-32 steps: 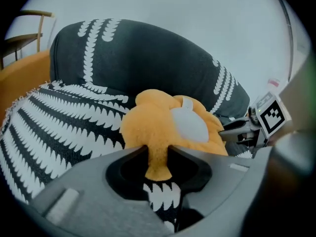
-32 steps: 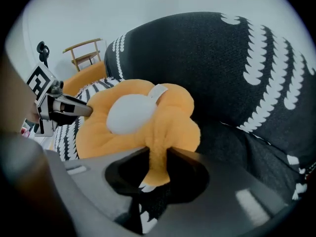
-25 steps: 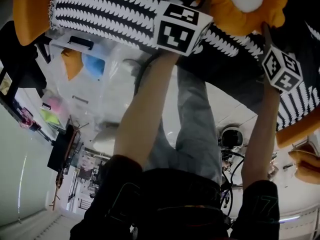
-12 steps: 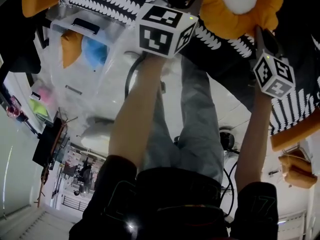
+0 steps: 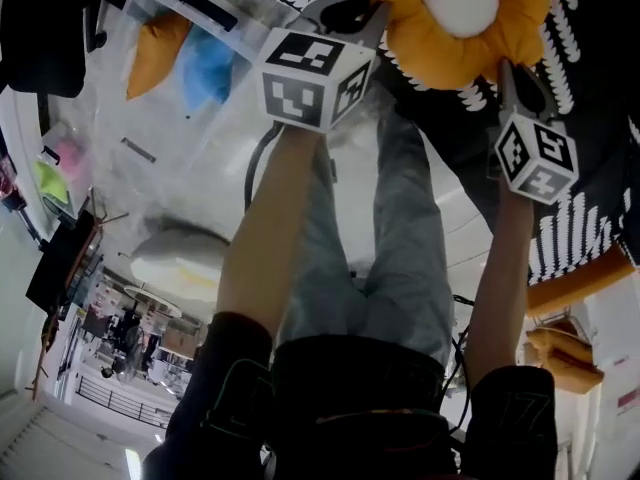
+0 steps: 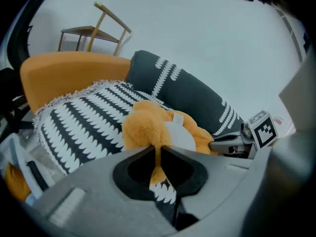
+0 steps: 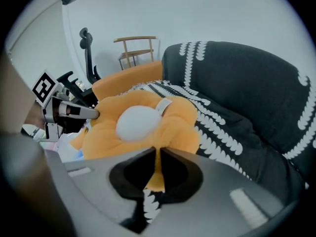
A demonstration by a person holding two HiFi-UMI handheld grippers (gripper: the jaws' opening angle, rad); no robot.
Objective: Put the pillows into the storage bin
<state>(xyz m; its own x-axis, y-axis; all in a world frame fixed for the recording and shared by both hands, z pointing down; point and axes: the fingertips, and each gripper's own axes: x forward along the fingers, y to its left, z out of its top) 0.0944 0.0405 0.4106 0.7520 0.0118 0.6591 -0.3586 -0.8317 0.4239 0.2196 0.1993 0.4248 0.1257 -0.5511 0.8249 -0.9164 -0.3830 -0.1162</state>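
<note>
Left gripper (image 6: 159,151): jaws drawn almost together, pinching a thin fold at the edge of the flower pillow (image 6: 143,125). The fold runs down between the pads, and a strip of black-and-white fabric shows just below it in the gap.

Right gripper (image 7: 158,153): jaws likewise nearly closed on a fold of the same flower pillow, at its opposite edge. Each gripper view shows the other gripper across the pillow, so the pillow hangs between the two.

Flower pillow: orange plush, petal-shaped rim, white round centre with a small tag beside it.

Directly beyond the flower pillow, touching it: a striped pillow (image 6: 84,122), black with rows of white marks and a fringed edge.
Beyond that, further from the left gripper: a plain orange pillow (image 6: 64,73) to the left and a dark pillow (image 6: 192,95) with sparse white bands to the right; both lie against the striped one.

Storage bin (image 5: 150,98): clear plastic with a black latch on its rim. In the head view it sits to the left of the left gripper. An orange item (image 5: 160,53) and a blue item (image 5: 208,68) show through its wall.

Far background, past the pillows: a wooden chair (image 6: 94,31) against a pale wall.

Head view also shows the person's forearms (image 5: 265,228) reaching up to the grippers.
</note>
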